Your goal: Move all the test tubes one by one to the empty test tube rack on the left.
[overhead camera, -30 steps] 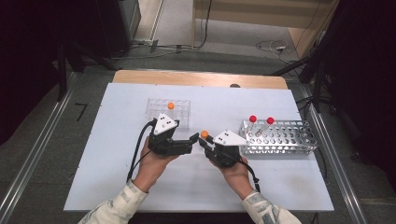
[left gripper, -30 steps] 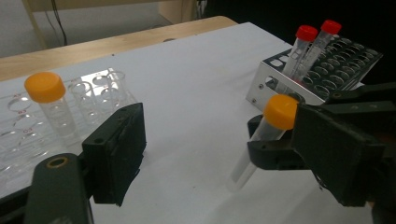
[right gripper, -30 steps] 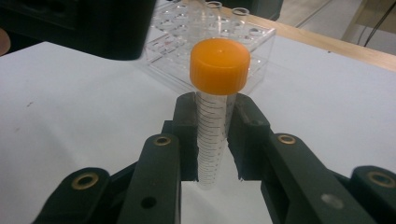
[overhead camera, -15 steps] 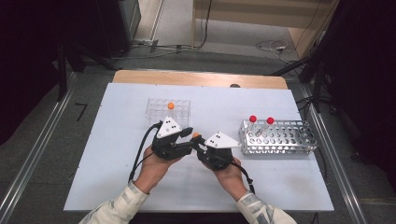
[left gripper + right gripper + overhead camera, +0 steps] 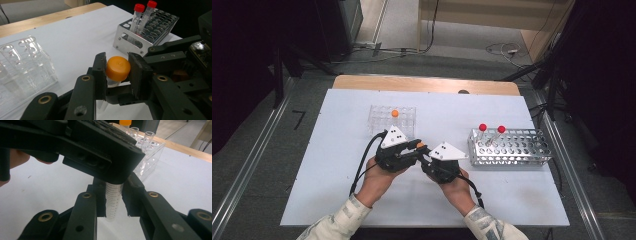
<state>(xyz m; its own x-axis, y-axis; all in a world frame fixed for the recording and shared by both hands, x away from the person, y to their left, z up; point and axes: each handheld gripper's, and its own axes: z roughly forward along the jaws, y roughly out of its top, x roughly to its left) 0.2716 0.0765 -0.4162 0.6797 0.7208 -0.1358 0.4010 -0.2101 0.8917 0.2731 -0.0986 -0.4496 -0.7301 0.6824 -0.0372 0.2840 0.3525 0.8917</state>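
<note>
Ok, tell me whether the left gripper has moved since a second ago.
Barely: the left gripper sits just below the clear rack as before. Its jaws have just been closing on the orange cap.

The high view looks forward and down from above the white table [image 5: 337, 200]; both gripper views sit close, sharing the orange-capped plastic tube [image 5: 118, 68] and clear plastic rack [image 5: 150, 152]
</note>
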